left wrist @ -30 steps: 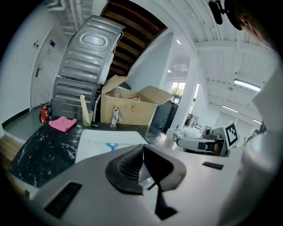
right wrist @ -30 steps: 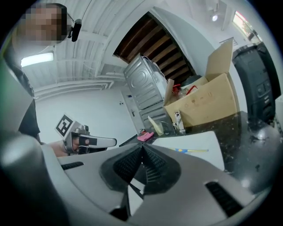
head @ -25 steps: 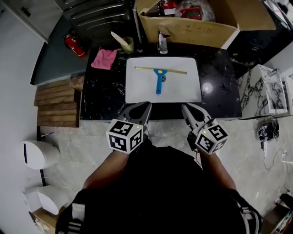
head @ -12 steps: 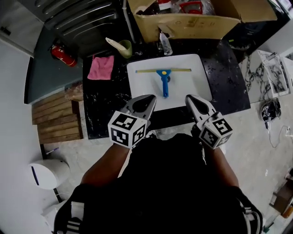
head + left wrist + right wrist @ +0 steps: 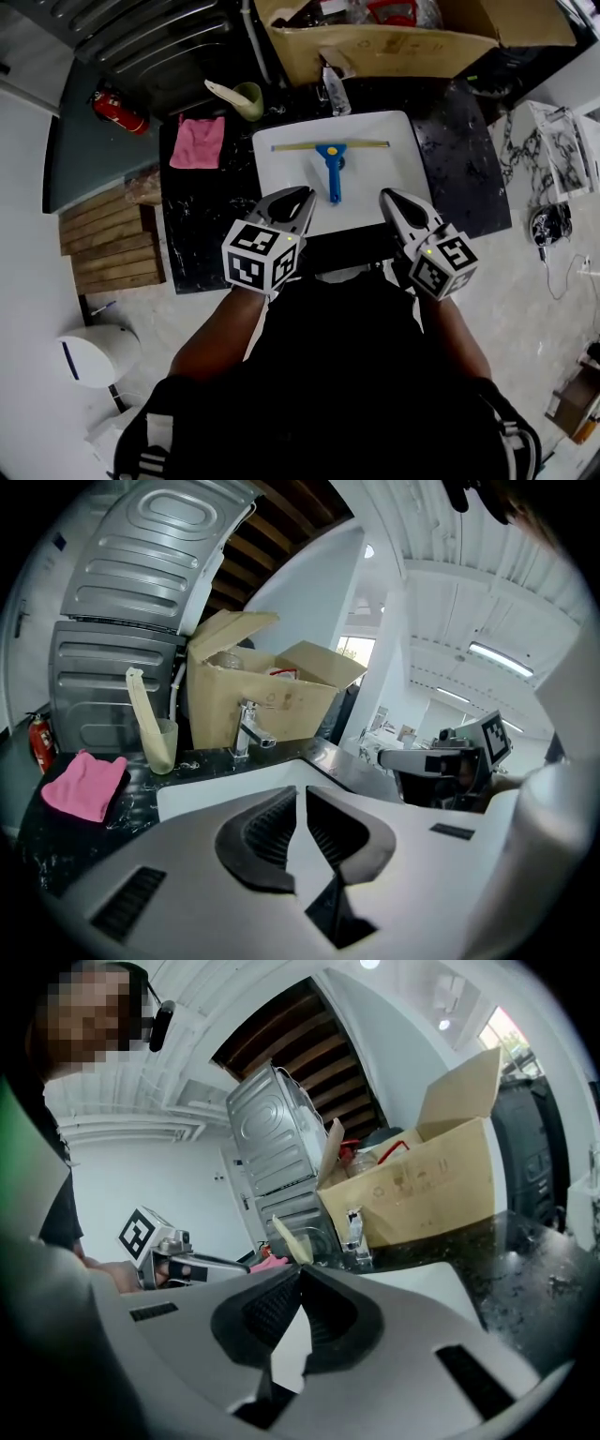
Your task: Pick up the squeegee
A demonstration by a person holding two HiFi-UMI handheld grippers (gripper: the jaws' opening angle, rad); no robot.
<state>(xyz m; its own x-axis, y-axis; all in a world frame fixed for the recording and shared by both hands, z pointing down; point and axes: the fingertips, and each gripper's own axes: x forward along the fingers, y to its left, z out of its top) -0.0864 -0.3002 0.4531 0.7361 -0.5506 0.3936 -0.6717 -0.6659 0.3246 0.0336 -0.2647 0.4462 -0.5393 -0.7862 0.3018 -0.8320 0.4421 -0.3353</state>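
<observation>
The squeegee (image 5: 331,167) lies flat in the white sink basin (image 5: 281,192), its blue handle toward me and its pale blade across the far end. My left gripper (image 5: 305,193) hovers over the basin's near left edge, jaws shut and empty. On the other side my right gripper (image 5: 385,196) is over the near right edge, also shut with nothing held. Both stop short of the handle. In the left gripper view my own jaws (image 5: 302,794) hide the squeegee, and the right gripper (image 5: 441,759) shows beside them. In the right gripper view its jaws (image 5: 298,1277) cover it too.
A faucet (image 5: 334,92) stands behind the basin, with an open cardboard box (image 5: 394,42) beyond it. A pink cloth (image 5: 198,141) and a green cup with a brush (image 5: 246,97) sit on the black counter (image 5: 202,225) at left. A red fire extinguisher (image 5: 117,111) is farther left.
Both grippers have moved forward from the counter's near edge to over the basin's near rim, closer to the squeegee. The squeegee has stayed where it was.
</observation>
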